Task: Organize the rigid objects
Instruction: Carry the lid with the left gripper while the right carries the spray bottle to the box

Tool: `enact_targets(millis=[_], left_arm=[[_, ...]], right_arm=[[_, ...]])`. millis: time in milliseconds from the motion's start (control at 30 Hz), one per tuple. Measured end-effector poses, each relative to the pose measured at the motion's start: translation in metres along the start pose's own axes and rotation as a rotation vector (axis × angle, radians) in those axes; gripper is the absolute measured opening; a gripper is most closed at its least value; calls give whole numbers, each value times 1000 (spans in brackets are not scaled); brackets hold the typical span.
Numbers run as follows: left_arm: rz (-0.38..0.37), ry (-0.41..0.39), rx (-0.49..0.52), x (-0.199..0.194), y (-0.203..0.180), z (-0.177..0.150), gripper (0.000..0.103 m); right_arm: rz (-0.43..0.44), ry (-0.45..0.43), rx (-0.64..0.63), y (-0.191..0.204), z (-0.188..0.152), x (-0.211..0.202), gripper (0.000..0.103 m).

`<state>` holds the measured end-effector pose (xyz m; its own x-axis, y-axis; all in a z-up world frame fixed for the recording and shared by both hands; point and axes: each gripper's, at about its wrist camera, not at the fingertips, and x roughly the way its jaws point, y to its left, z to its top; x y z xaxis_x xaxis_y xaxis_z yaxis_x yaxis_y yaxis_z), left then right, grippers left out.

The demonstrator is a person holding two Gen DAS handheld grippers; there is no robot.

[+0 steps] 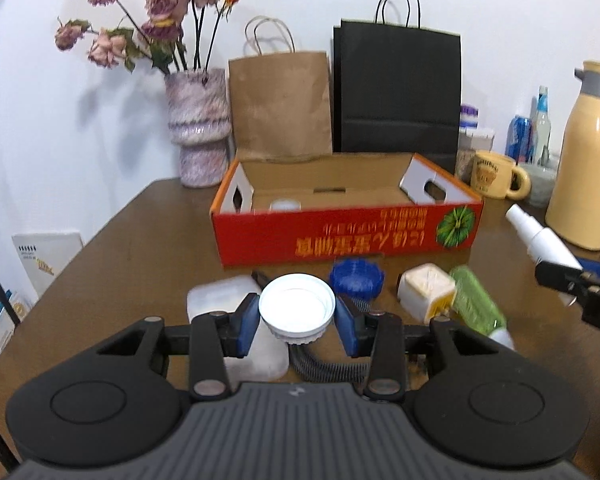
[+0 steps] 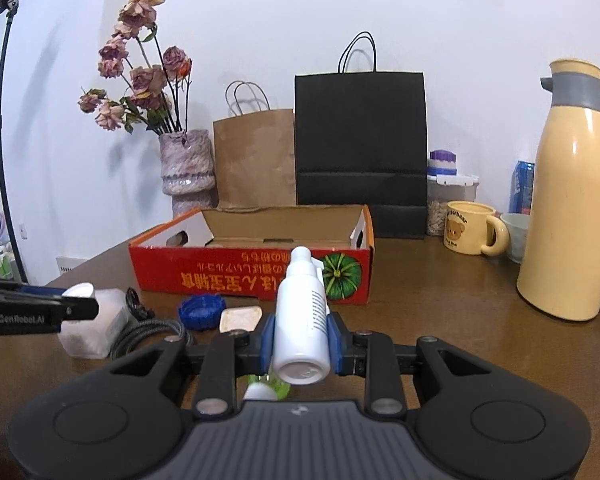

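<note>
Left gripper (image 1: 296,316): blue pads pinching a white cap (image 1: 297,309), open side toward you, ribbed rim, hard plastic, lifted clear of the table (image 1: 132,240). Grip sits on the round edge, so keep the squeeze even or it may pop out.

Right gripper (image 2: 301,340): pads clamped on a white spray bottle (image 2: 301,312), smooth plastic cylinder, nozzle pointing away toward the box. It looks held near the base; tilt slowly, since the far end could swing.

Below, on the table: a translucent white block (image 1: 224,294), a coiled grey cable (image 1: 320,364), a notched blue lid (image 1: 356,276), a cream square piece (image 1: 424,292), a green bottle (image 1: 476,304) lying on its side.

Beyond: red cardboard box (image 1: 340,236), open top, one white item already inside. Carry both pieces over the near wall, lower them, then release. The box is light and may slide if bumped.

Behind: paper bags, vase, mug, yellow flask.
</note>
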<state>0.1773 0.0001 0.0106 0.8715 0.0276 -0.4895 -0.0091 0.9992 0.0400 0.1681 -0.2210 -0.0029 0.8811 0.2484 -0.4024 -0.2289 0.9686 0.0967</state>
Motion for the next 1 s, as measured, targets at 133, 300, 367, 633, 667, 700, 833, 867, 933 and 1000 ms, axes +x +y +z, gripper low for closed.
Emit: enact_targets(millis=[133,300,367,633,667,700,833,867,933,1000], left_arm=[[-10,-27,-1,1,0,17,41],[-14,-42,-4,10,0,37,41],[-17,-43,-6,15,0,44,41],[-7,-43,-31,36,2,65,41],[-4,-44,-36,39,3,68,41],[-3,-45,-42,42,3,70,41],[1,-55,-67,52,6,81,41],[2,-58,-72,55,6,84,41],[9,-65,-79,59,7,89,41],[20,-66,-94,64,9,94,41]], right_arm=[[-1,-13,-6,3,13,6,27],[-10,-23,-3,6,28,17,27],[-12,-25,-3,8,34,22,27],[-16,-25,-3,9,56,43,27],[-17,-26,-2,9,59,46,26],[-19,-27,-1,9,62,50,27],[-20,-33,7,8,72,62,26],[-18,-33,9,8,75,66,27],[-18,-34,12,8,80,74,27],[-17,-38,13,8,84,81,27]])
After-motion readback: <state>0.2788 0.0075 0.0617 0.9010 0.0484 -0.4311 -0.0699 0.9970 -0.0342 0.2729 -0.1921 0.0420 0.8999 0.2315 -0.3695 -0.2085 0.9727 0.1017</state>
